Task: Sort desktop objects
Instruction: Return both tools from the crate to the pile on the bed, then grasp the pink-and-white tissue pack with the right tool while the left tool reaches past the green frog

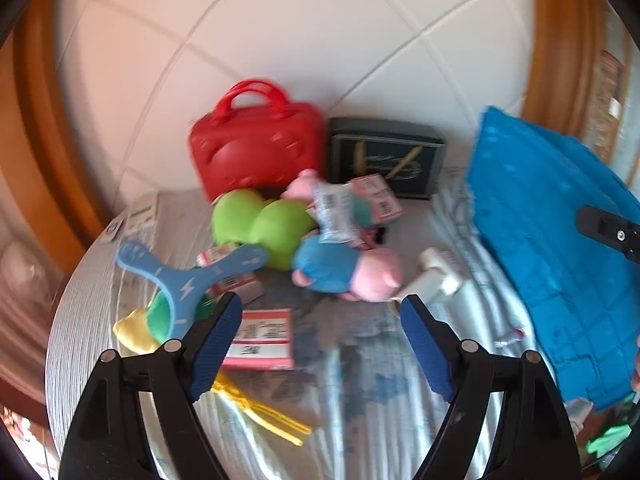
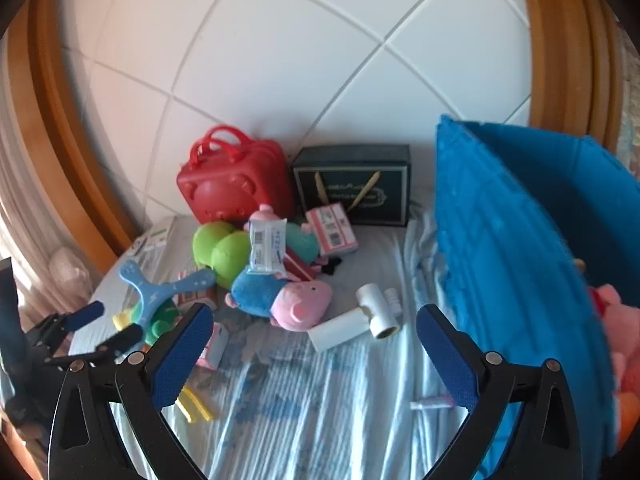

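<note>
A pile of toys lies on a cloth-covered table. It holds a pink pig plush in blue (image 1: 348, 272) (image 2: 284, 298), a green plush (image 1: 264, 226) (image 2: 222, 250), a blue three-armed toy (image 1: 180, 280) (image 2: 160, 286), pink boxes (image 1: 262, 338) (image 2: 332, 230) and a white pipe tee (image 1: 434, 276) (image 2: 368, 316). My left gripper (image 1: 320, 312) is open and empty, just short of the pile; it also shows in the right wrist view (image 2: 100, 326). My right gripper (image 2: 314, 322) is open and empty, near the pig and tee.
A blue bin (image 1: 552, 248) (image 2: 516, 248) stands at the right with pink plush toys inside (image 2: 618, 328). A red handbag (image 1: 256, 140) (image 2: 236, 176) and a dark box (image 1: 384, 158) (image 2: 356, 190) stand against the tiled wall. Yellow clips (image 1: 260, 412) (image 2: 196, 402) lie on the cloth.
</note>
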{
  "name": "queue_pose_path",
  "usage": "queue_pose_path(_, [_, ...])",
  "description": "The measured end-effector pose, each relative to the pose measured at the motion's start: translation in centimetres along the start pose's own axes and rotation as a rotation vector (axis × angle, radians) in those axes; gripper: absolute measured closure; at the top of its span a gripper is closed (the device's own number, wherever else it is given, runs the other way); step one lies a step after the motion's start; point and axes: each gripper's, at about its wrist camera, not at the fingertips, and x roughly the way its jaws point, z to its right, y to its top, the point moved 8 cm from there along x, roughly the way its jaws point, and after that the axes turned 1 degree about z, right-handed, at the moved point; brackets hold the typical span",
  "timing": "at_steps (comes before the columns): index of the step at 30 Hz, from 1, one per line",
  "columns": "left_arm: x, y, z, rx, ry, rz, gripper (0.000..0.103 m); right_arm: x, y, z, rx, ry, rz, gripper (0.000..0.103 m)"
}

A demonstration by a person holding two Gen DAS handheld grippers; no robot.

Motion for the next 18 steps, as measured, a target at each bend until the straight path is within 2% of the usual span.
queue_pose_path(7, [6.2,0.2,-6.8,-0.089,0.089,-0.089,0.022,10.6,1.9,-2.6,-0.049,0.003,-0.134,0.0])
queue_pose_path(11, [10.6,1.5,-9.3,-0.122,0.079,-0.121,0.022,18.1,4.0,-4.5,-0.102,0.011,-0.182,0.0])
queue_pose_path(15, [16.5,3.5,-11.8,-0.179,0.107,-0.165,0.022,26.3,7.0,-4.8,-0.113,-0.016,-0.218,0.0])
queue_pose_path(18, [20.5,5.7,-13.2,-0.209,0.135,-0.183,0.022,32.8,9.1,-6.2,-0.123,0.049,-0.264,0.0])
